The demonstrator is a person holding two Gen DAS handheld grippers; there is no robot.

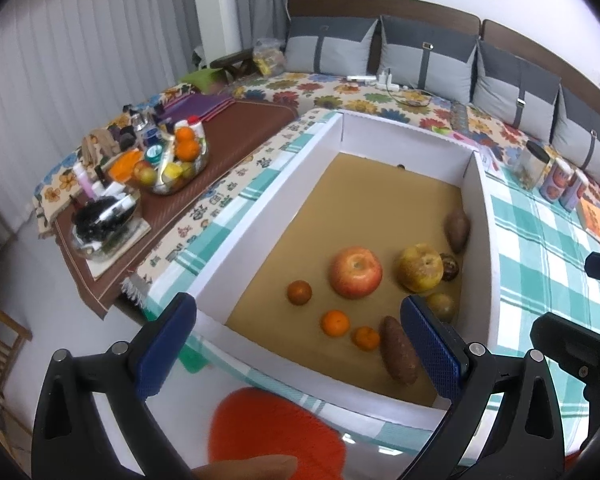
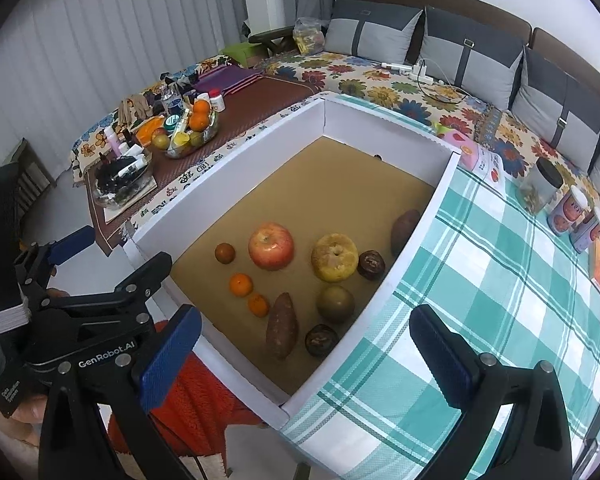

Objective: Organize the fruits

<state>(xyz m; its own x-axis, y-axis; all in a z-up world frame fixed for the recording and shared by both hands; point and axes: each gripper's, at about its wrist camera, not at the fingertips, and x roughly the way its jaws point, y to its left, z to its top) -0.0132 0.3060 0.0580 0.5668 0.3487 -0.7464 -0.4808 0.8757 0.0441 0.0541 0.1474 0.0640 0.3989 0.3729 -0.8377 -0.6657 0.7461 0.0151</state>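
A white-walled box (image 1: 260, 204) (image 2: 416, 236) with a tan floor holds loose fruit: a red apple (image 1: 355, 267) (image 2: 271, 246), a yellow pear-like fruit (image 1: 419, 267) (image 2: 334, 257), two small oranges (image 1: 335, 323) (image 2: 241, 284), a reddish-brown small fruit (image 1: 299, 292) (image 2: 225, 253), two sweet potatoes (image 1: 398, 350) (image 2: 282, 325), a greenish round fruit (image 2: 335, 303) and dark round fruits (image 2: 371, 265). My left gripper (image 1: 300, 344) hovers open over the box's near wall, empty. My right gripper (image 2: 306, 356) hangs open above the box's near corner, empty. The left gripper's body (image 2: 88, 320) shows at the right wrist view's left.
A low brown table (image 1: 236, 136) to the left carries a glass bowl (image 1: 176, 168) of oranges and bottles. A checked green cloth (image 2: 500, 280) covers the surface right of the box, with jars (image 2: 540, 188) at its far side. Cushions (image 1: 424, 56) line a floral sofa behind. An orange-red knitted thing (image 1: 276, 428) lies below.
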